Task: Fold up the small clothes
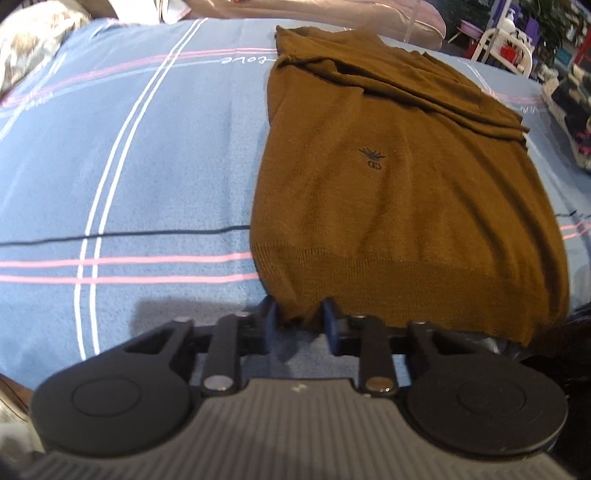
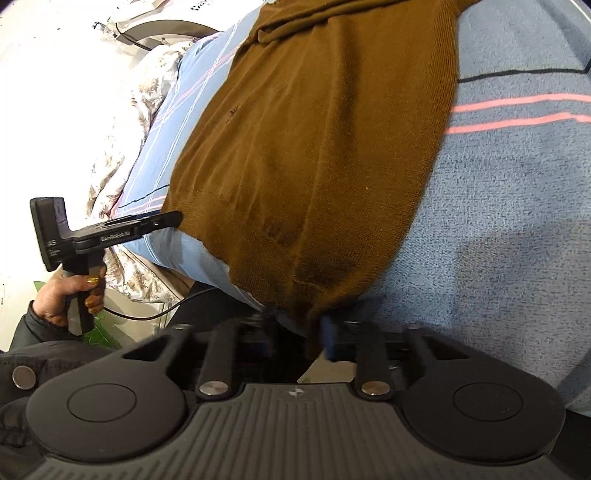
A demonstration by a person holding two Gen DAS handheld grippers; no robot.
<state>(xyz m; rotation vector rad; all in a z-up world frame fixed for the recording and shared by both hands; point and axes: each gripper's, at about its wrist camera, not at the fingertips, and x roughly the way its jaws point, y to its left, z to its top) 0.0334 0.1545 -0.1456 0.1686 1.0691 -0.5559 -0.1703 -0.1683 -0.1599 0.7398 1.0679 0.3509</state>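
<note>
A brown knit sweater [image 1: 388, 192] with a small dark logo lies flat on the blue plaid bedcover [image 1: 147, 166], its sleeves folded across the far end. My left gripper [image 1: 300, 322] is at the near hem's left corner, with bunched fabric pinched between its fingers. In the right wrist view the same sweater [image 2: 314, 147] runs away from me, and my right gripper [image 2: 297, 326] is shut on the hem's other corner at the bed's edge. A hand [image 2: 62, 299] holds the left gripper [image 2: 168, 219], whose tip meets the hem.
A floral quilt [image 2: 122, 147] lies beyond the bedcover's [image 2: 498, 221] left side. A pinkish cushion [image 1: 332, 14] sits at the far end of the bed. Cluttered shelves [image 1: 561, 74] stand to the right. A black cable [image 2: 155, 314] hangs below the bed's edge.
</note>
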